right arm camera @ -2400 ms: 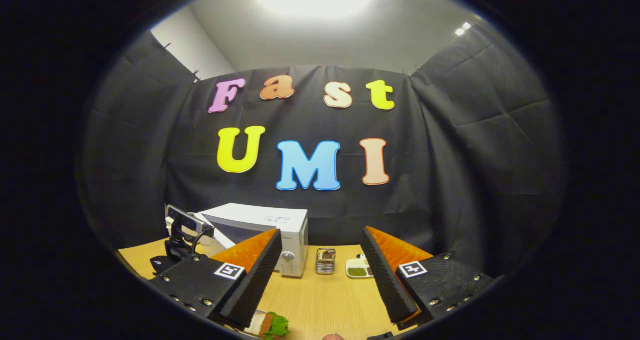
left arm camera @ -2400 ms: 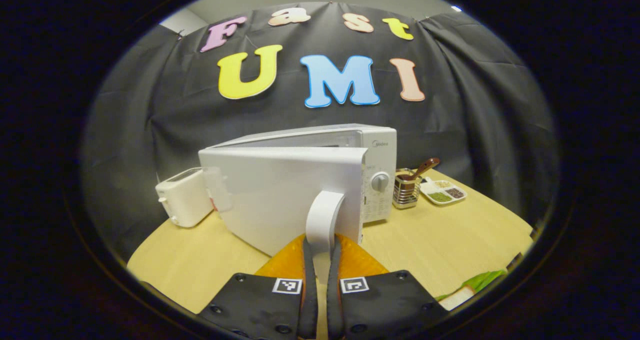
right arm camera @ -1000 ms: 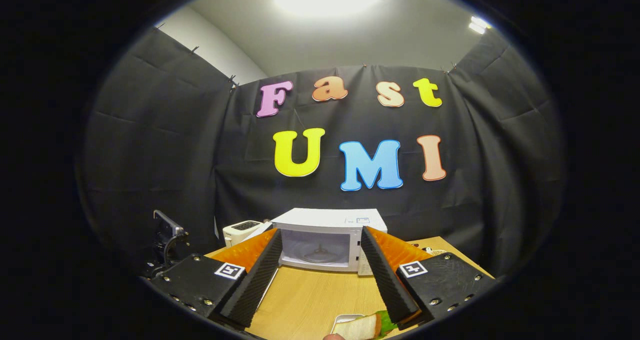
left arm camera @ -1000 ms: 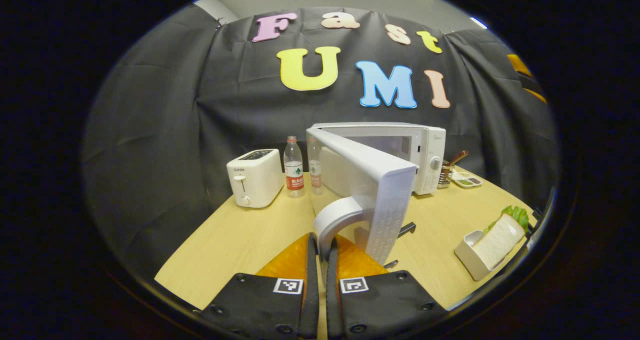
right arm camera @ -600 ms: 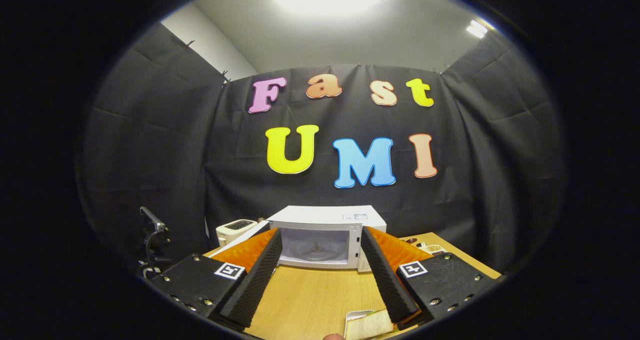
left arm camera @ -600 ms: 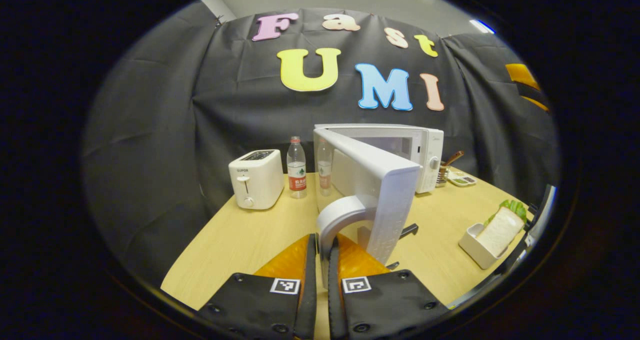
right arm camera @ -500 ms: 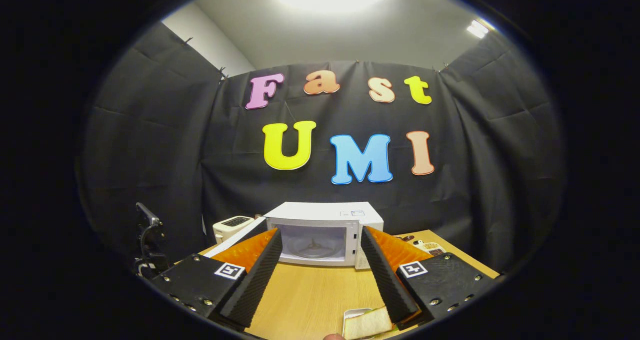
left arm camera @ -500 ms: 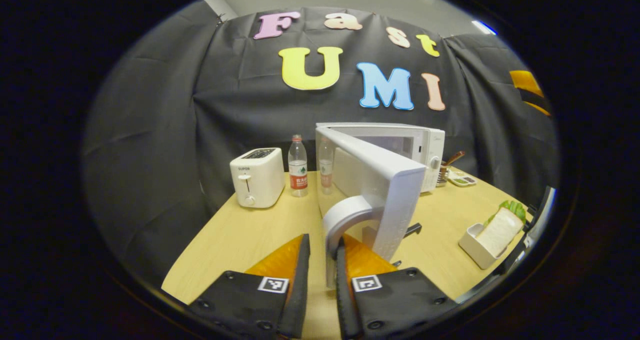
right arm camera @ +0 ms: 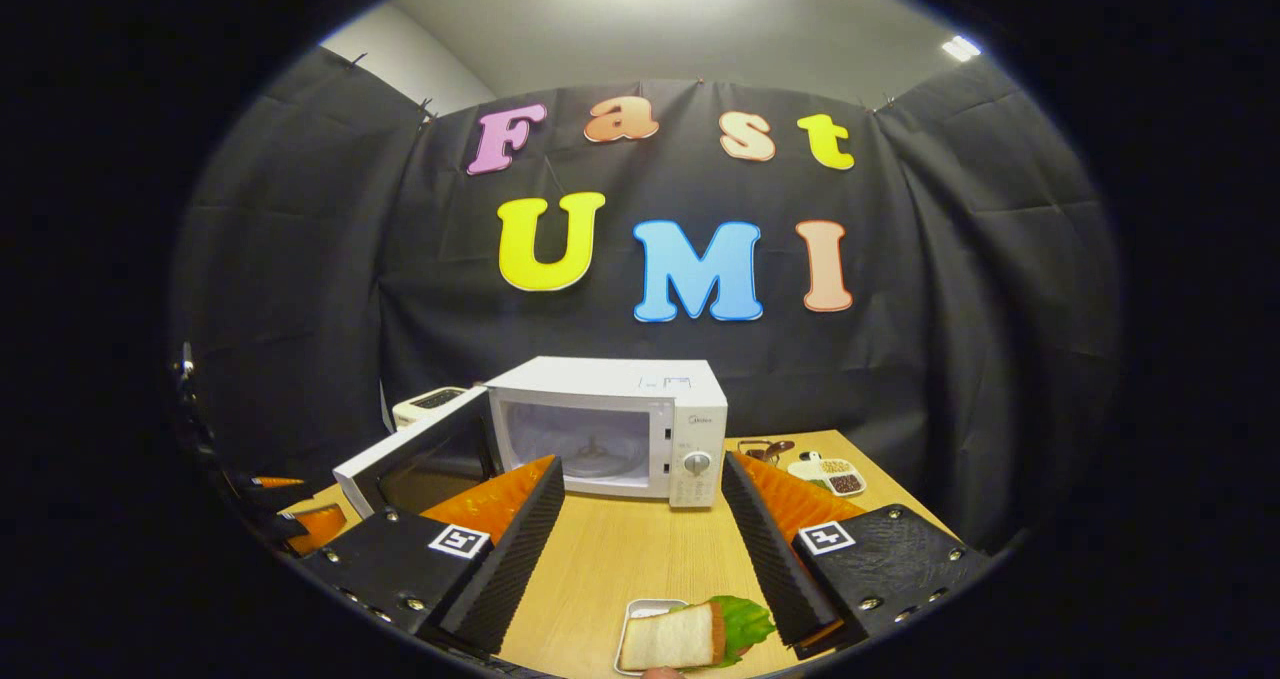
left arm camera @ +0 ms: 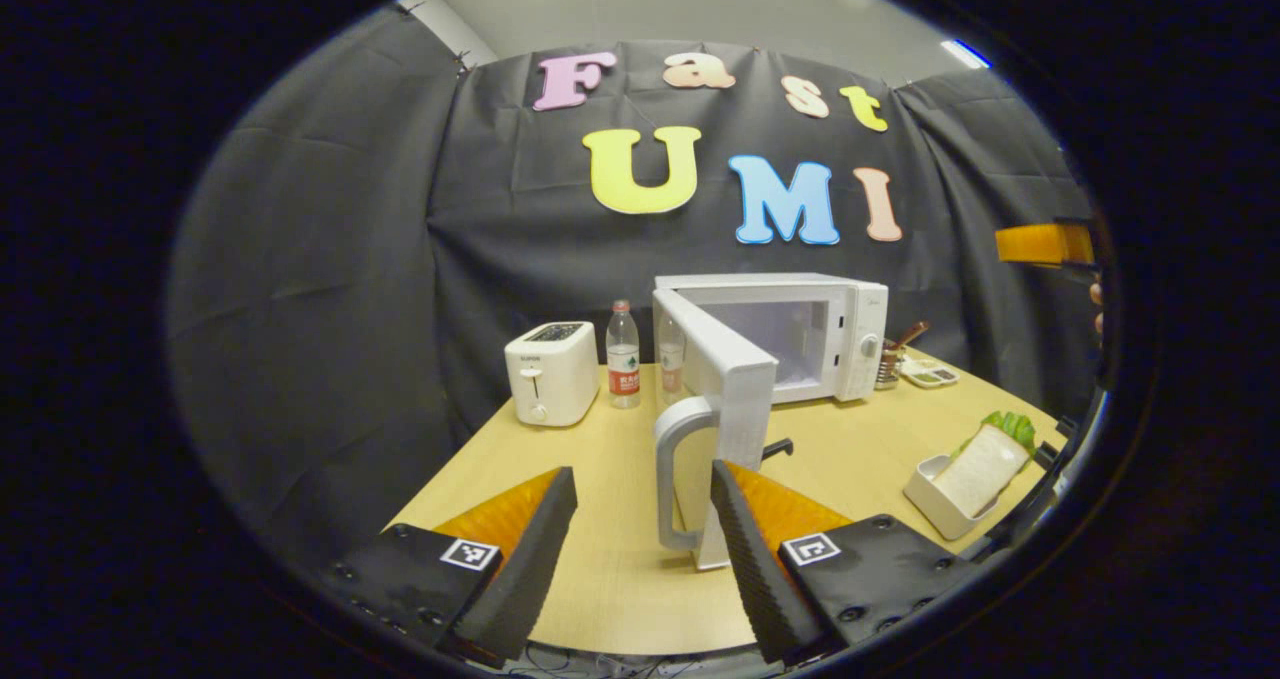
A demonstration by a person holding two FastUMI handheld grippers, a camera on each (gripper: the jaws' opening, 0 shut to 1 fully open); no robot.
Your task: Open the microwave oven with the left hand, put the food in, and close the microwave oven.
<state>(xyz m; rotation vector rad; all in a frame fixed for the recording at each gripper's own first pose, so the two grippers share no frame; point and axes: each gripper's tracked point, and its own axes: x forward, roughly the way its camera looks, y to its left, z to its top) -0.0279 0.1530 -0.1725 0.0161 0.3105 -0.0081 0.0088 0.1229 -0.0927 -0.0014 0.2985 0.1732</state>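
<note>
The white microwave (left arm camera: 800,334) stands at the back of the table with its door (left arm camera: 720,369) swung wide open. The door's grey handle (left arm camera: 672,479) stands between the spread fingers of my left gripper (left arm camera: 640,559), untouched; this gripper is open. A sandwich with lettuce lies in a small white tray (left arm camera: 935,494) at the right. In the right gripper view the microwave (right arm camera: 640,429) shows its empty cavity, and the sandwich (right arm camera: 675,636) lies just below and ahead of my right gripper (right arm camera: 640,549), which is open and holds nothing.
A white toaster (left arm camera: 550,371) and two water bottles (left arm camera: 622,354) stand left of the microwave. A utensil holder (left arm camera: 888,361) and a divided dish (left arm camera: 930,372) sit to its right. The wooden table (right arm camera: 620,559) is bare in front of the microwave.
My left gripper let go of the door handle, opened and drew back a little, leaving the door wide open. The right gripper dipped, so the sandwich shows more fully.
</note>
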